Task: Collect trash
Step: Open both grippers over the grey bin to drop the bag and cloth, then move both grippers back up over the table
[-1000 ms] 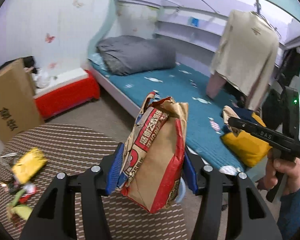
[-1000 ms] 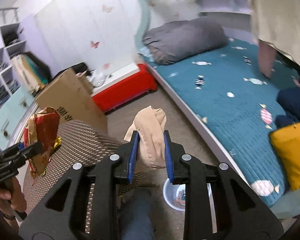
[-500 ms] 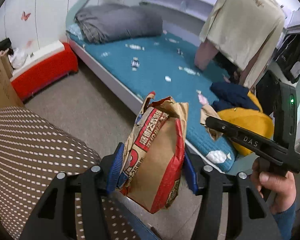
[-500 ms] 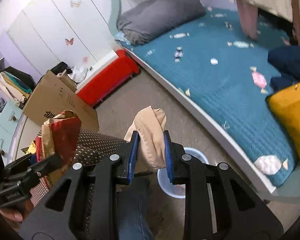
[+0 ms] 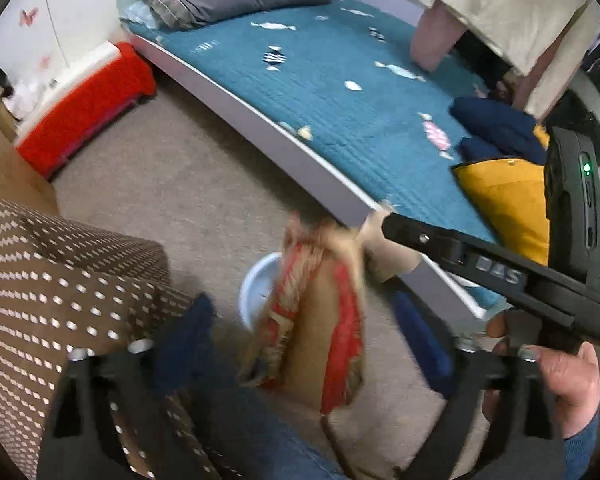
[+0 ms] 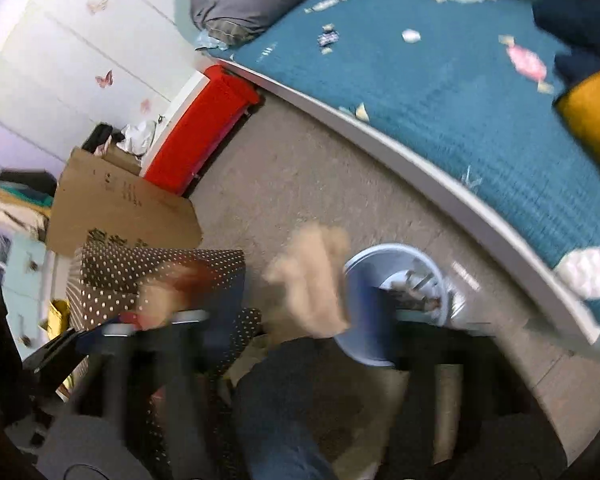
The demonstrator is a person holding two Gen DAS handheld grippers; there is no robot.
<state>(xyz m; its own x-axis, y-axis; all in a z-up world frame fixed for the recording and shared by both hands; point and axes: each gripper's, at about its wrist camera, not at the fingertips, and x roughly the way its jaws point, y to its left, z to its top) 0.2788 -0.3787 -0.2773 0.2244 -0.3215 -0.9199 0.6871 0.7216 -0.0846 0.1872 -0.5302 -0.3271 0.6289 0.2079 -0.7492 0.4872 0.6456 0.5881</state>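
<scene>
1. Both grippers have dropped from table height toward the floor, and both sets of jaws are opening.
2. At lower centre, the left gripper (image 5: 300,344) no longer presses the snack bag (image 5: 316,320); it falls above the bin (image 5: 256,280).
3. The right gripper (image 6: 292,320) releases the tan wrapper (image 6: 312,280) beside the bin's rim.
4. Yellow litter (image 6: 58,312) remains on the dotted table (image 6: 160,268), far left.

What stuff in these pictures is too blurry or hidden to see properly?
- Red and brown paper snack bag, left wrist view: motion blur smears its printing.
- Crumpled tan paper, right wrist view: blurred, shape unclear.
- Pale blue round bin: its contents are blurred and partly hidden by the right gripper, whose jaws are opening.
- Left gripper, jaws also opening: its blue pads are smeared.
- Yellow wrapper: cut by the dotted brown tablecloth.
</scene>
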